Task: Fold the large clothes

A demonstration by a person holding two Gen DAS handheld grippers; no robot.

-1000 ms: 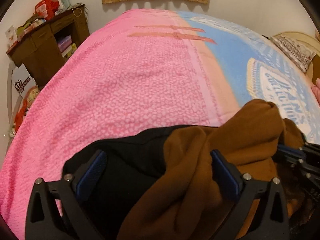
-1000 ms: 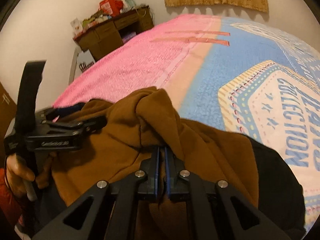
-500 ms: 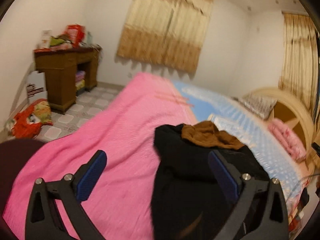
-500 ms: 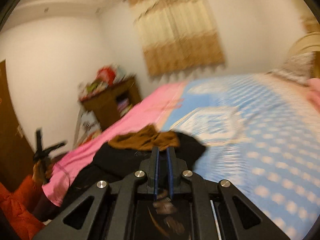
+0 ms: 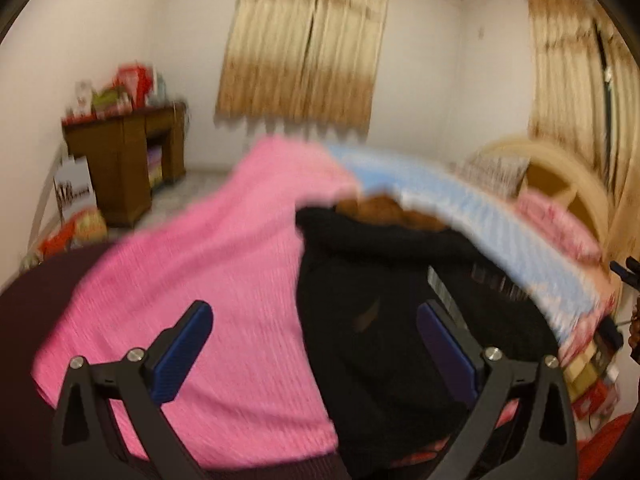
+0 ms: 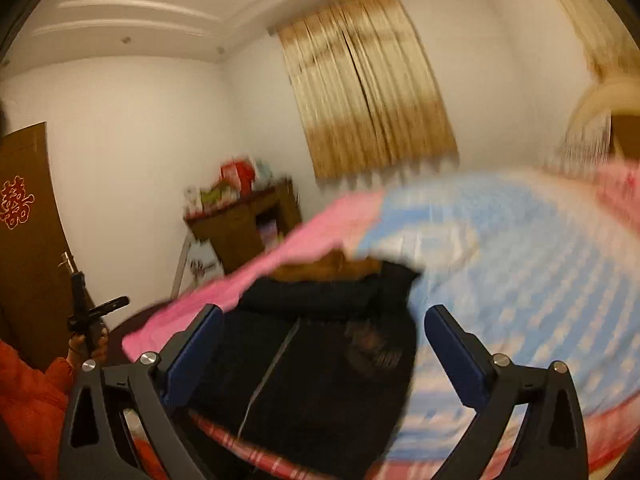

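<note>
Left gripper (image 5: 312, 344): bottom of the left wrist view, fingers spread wide, blue pads facing each other, nothing between them; its left finger stands over the pink blanket (image 5: 208, 280), its right finger over the black jacket (image 5: 384, 304). Right gripper (image 6: 320, 344): bottom of the right wrist view, fingers likewise spread wide and holding nothing, the jacket showing in the gap between them. Black jacket: lies in a heap on the bed, centre to lower right of the left wrist view, lower centre of the right wrist view (image 6: 320, 360), with a pale zip line running down its front. Brown lining (image 5: 384, 208): shows at the far end of the jacket, in the middle of the frame; also seen as a brown strip in the right wrist view (image 6: 328, 268). Pink blanket: covers the left half of the bed, centre left of the frame. Blue patterned cover (image 6: 520, 264): covers the right half of the bed, right of the right wrist view, blurred. Wooden desk (image 5: 124, 160): stands against the wall, left of the left wrist view, with red and green clutter on top. Curtains (image 5: 300, 48): tan, upper centre, hanging on the far wall. Headboard (image 5: 560, 176): cream, curved, at the right edge, with a pillow just beside it. Wooden door (image 6: 28, 240): left edge of the right wrist view, red emblem on it. Both views are motion-blurred.
</note>
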